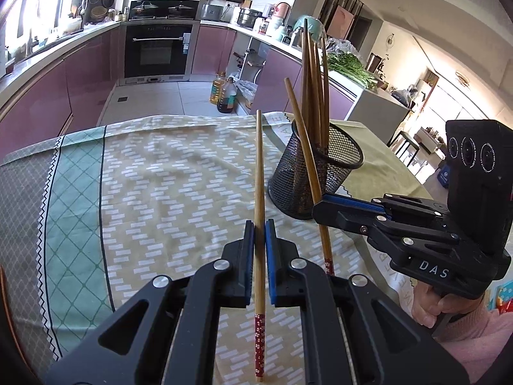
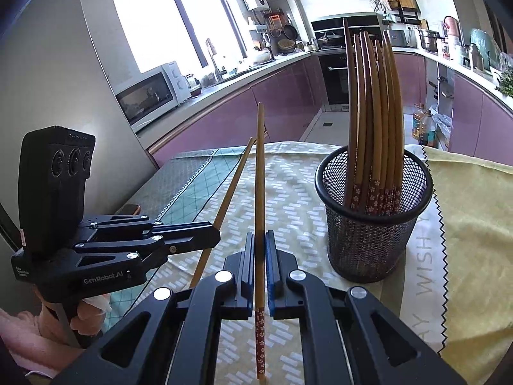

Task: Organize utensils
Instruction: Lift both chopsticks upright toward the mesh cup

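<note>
In the left wrist view my left gripper (image 1: pixel 259 226) is shut on a wooden chopstick (image 1: pixel 259 173) with a red flowered end, held above the patterned tablecloth (image 1: pixel 160 176). To its right, my right gripper (image 1: pixel 320 213) is shut on a second chopstick (image 1: pixel 304 147) that slants in front of the black mesh cup (image 1: pixel 340 173). In the right wrist view the right gripper (image 2: pixel 259 237) grips its chopstick (image 2: pixel 259 166). The left gripper (image 2: pixel 215 235) holds the other chopstick (image 2: pixel 232 183) at the left. The mesh cup (image 2: pixel 373 234) stands right of both, holding several upright chopsticks (image 2: pixel 375 112).
The table's far edge (image 1: pixel 179 117) drops to the kitchen floor, where oil bottles (image 1: pixel 224 93) stand. A yellow cloth (image 2: pixel 474 211) lies right of the cup. A phone-like object (image 2: pixel 128 208) lies at the table's left edge. A hand in a pink sleeve (image 1: pixel 465 320) holds the right gripper.
</note>
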Available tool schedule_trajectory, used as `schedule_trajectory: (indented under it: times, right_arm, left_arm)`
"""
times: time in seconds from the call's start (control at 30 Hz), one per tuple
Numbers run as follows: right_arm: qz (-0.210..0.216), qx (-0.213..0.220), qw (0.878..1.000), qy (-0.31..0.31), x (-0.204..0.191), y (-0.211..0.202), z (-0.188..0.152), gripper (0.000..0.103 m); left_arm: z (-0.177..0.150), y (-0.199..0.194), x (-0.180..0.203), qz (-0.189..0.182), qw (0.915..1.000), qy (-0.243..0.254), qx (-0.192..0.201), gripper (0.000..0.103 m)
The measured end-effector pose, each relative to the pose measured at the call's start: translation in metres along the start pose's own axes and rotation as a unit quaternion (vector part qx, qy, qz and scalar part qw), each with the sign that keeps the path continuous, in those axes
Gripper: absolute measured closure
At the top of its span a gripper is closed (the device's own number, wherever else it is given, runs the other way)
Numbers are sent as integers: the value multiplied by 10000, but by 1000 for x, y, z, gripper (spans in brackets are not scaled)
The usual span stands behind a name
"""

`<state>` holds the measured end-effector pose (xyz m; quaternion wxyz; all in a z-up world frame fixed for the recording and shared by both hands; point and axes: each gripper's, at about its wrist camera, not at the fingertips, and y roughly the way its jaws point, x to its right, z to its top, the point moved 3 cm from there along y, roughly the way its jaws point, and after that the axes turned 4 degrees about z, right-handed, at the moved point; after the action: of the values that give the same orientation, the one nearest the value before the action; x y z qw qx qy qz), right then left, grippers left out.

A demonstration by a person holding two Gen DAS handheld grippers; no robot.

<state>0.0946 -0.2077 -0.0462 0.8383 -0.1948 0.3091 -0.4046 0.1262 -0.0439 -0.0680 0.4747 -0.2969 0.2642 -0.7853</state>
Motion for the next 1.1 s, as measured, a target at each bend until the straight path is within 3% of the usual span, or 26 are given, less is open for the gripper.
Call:
schedule_trajectory:
  times: [0.67,1.1]
  right_arm:
    - [-3,255,9997,-43,1,-20,4,97]
    - [-10,386,9992,-94,1,-32,7,97]
  left_arm:
    - [6,-18,7,-340,9993,36,159,95]
    - [9,-23,12,-344,9990,107,259,95]
